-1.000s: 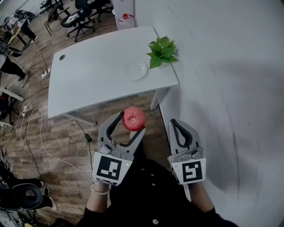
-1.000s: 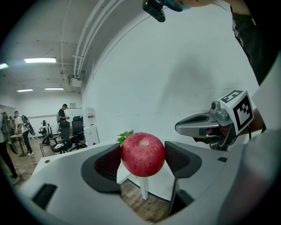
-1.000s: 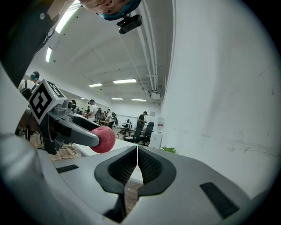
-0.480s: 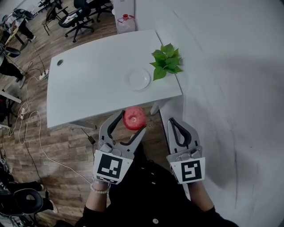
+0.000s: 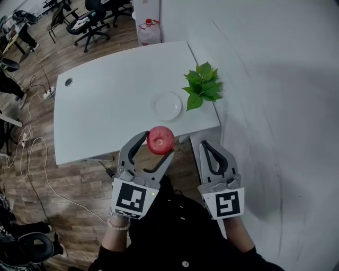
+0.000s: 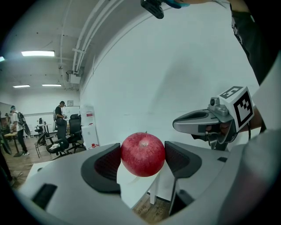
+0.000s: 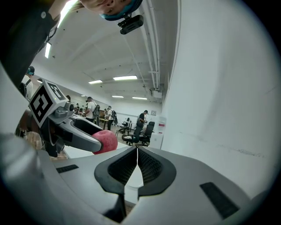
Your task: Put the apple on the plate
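Note:
A red apple point(image 5: 160, 140) is held in the air in front of the white table point(image 5: 106, 111), and my left gripper point(image 5: 157, 144) is shut on it. In the left gripper view the apple point(image 6: 142, 154) fills the gap between the two dark pads. A small white plate point(image 5: 167, 105) rests on the table near its right front corner, beyond the apple. My right gripper point(image 5: 206, 147) hangs to the right of the apple with its jaws pressed together and nothing in them. From the right gripper view the apple point(image 7: 105, 141) shows at left behind the left gripper.
A green leafy plant point(image 5: 203, 84) stands at the table's right edge beside the plate. A white wall point(image 5: 275, 106) runs along the right. Office chairs point(image 5: 95, 16) and a water jug point(image 5: 150, 30) stand beyond the table; cables point(image 5: 32, 153) trail over the wooden floor at left.
The table, plate and plant have slid nearer and lower in the head view. The apple stays clamped in the left gripper; the right gripper stays shut.

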### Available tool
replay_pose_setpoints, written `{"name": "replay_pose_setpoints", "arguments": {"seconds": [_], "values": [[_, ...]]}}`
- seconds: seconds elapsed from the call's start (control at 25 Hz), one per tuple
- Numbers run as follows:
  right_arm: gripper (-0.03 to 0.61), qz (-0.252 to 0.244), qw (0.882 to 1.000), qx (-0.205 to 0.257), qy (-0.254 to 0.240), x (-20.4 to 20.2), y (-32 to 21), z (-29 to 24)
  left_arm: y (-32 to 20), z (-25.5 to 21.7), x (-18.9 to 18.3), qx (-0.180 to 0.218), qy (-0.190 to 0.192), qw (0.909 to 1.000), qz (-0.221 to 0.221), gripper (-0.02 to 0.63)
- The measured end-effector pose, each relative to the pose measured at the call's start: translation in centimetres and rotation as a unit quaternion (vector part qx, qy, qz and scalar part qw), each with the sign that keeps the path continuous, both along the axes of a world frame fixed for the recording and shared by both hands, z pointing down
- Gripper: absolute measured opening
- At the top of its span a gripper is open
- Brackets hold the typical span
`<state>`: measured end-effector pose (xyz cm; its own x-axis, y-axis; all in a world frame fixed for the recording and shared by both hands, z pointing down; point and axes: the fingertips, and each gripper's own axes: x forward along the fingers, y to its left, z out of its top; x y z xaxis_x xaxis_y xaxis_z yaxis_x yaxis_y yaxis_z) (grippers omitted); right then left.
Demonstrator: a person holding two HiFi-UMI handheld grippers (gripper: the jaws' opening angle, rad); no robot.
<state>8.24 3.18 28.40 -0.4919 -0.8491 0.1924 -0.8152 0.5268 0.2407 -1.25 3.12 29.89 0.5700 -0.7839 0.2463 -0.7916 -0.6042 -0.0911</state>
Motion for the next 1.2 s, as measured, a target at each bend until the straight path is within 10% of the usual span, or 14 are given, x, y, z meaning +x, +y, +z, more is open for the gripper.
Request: {"name": "replay_pose_setpoints", "arguments": {"seconds": [1.2], "values": [[0.043,0.017,1.0,-0.01,-0.002,-3.8,-9.1,1.5,-9.0,1.7,-3.4,0.0,-0.006,0.9996,0.027,0.327]]}}
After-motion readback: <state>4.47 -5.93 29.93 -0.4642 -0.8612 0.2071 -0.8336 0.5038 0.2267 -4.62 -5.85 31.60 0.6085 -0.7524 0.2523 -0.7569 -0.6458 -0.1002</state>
